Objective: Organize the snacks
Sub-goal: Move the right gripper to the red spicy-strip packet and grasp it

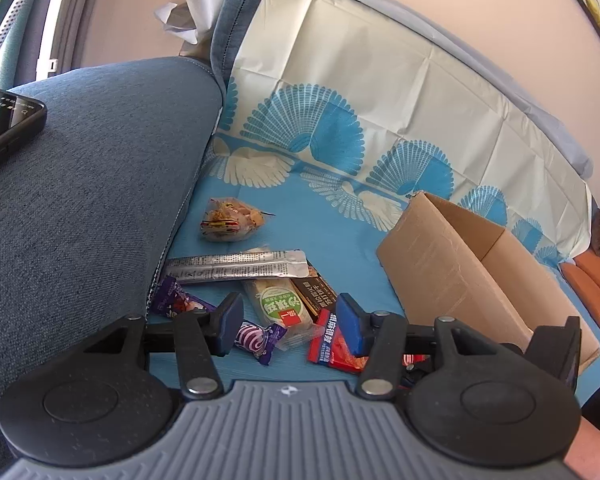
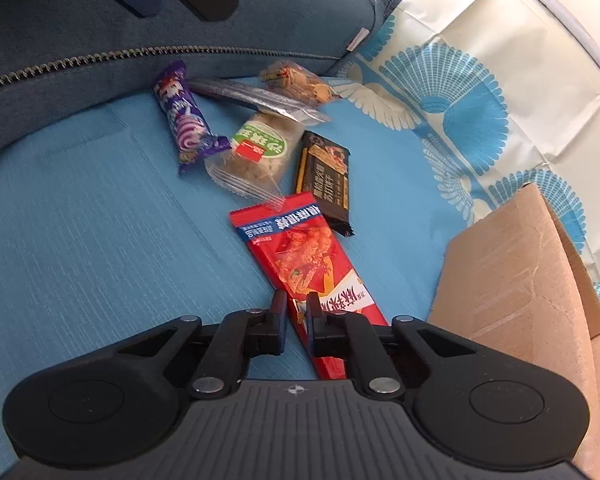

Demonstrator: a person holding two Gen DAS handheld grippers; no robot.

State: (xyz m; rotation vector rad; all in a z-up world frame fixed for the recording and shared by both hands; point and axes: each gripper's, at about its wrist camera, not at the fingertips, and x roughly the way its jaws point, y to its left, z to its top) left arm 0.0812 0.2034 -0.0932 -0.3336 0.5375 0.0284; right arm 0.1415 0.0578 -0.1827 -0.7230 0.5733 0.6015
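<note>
The right gripper (image 2: 296, 316) is pinched tight on the near end of the red snack packet (image 2: 300, 256), which lies flat on the blue cloth (image 2: 100, 220) beside the cardboard box (image 2: 512, 272), and the left gripper (image 1: 288, 322) hovers half-spread over the pile, holding nothing; the sensible play looks like a clean lift straight up so the far end slips from under the clear wrapped cake (image 2: 256, 152) without dragging it, then across to the box's open top
</note>
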